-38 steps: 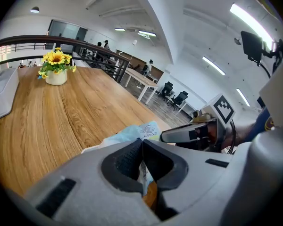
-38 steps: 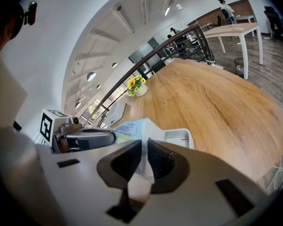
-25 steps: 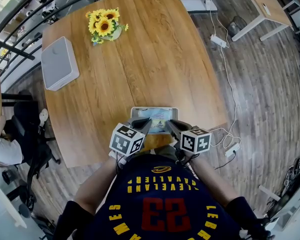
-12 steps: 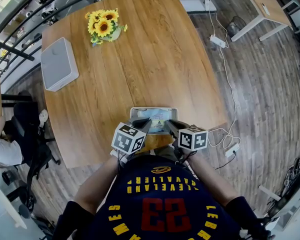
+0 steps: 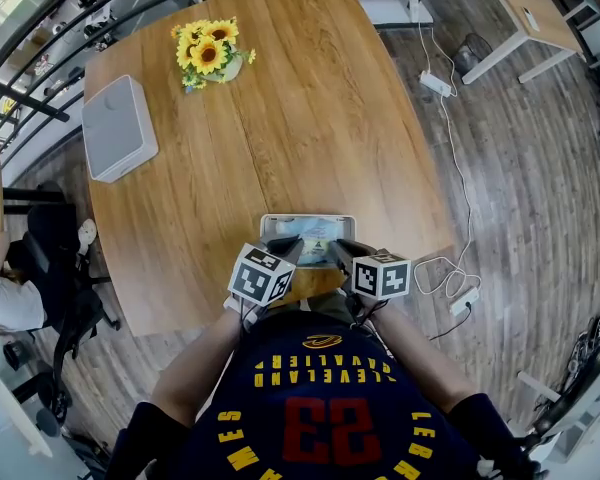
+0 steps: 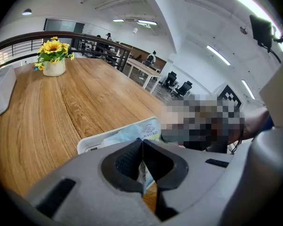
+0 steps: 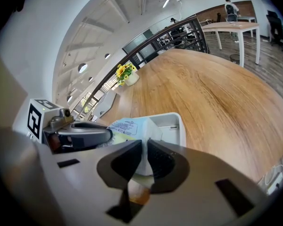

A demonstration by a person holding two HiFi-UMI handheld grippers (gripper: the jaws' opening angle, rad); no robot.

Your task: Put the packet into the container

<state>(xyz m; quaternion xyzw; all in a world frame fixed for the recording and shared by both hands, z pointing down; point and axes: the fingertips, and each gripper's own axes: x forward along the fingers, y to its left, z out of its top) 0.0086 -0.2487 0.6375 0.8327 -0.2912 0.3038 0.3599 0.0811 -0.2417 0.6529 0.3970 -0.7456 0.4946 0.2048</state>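
— What does the left hand-held gripper (image 6: 142, 145) hold?
— The packet (image 6: 132, 132), by its thin edge, jaws squeezed tight.
— And the right hand-held gripper (image 7: 145, 149)?
— It pinches the other edge. The packet sits over the white container (image 7: 172, 124), just ahead of both.

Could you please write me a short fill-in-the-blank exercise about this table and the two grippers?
1. The number of grippers shut on the light-blue plastic packet is ____: the left gripper and the right gripper.
2. The packet is over the white rectangular container, which sits on the ____ table.
3. The yellow sunflowers stand in a ____ vase.
4. In the head view, the pale grey flat box lies toward the table's ____ side.
Missing words: two; wooden; white; left.
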